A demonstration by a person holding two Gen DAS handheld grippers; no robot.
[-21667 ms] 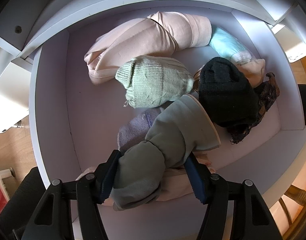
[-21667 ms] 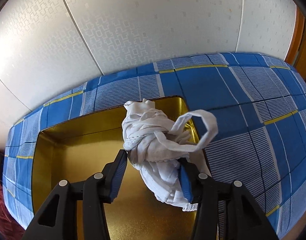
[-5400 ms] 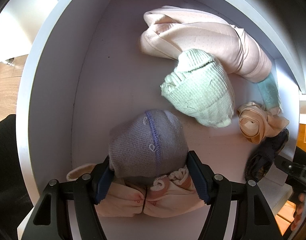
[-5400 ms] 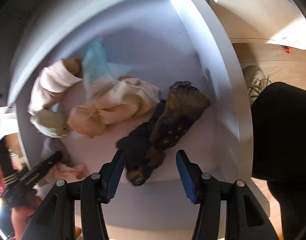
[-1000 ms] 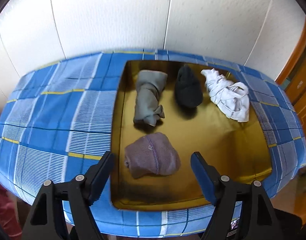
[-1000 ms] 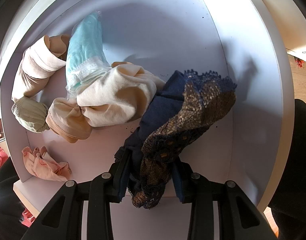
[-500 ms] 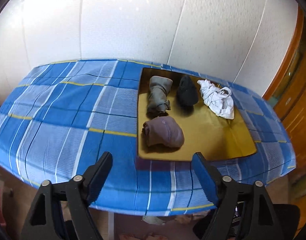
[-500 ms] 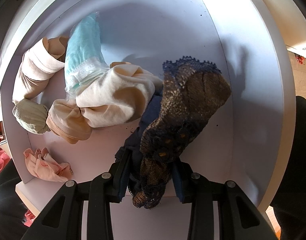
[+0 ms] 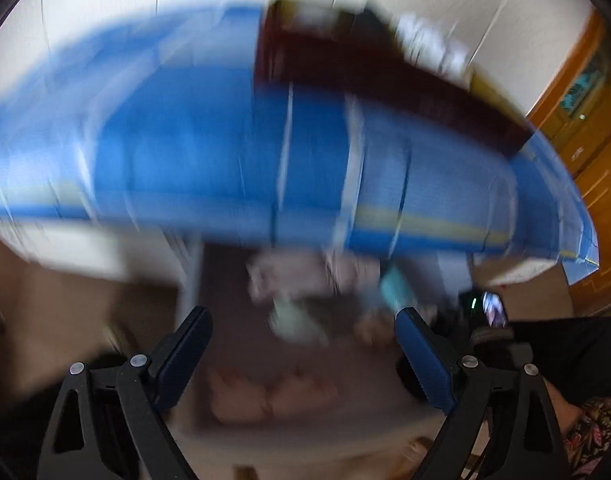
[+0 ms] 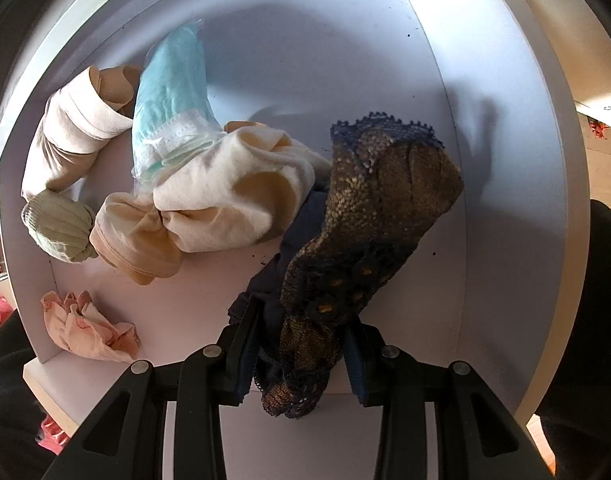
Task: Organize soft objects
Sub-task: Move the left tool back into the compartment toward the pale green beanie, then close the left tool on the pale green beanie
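You are pinching the dark lace bundle [image 10: 345,248] at the drawer's [image 10: 485,80] near right with the right gripper [image 10: 301,352] — lift it straight up, clear of the cream bundle [image 10: 233,200] — while the empty left gripper [image 9: 303,360], jaws opening, is seemingly pointing at the blurred drawer.

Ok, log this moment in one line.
left gripper: opening, empty | right gripper: shut on dark lace garment | white drawer

No text can be read on anything here.
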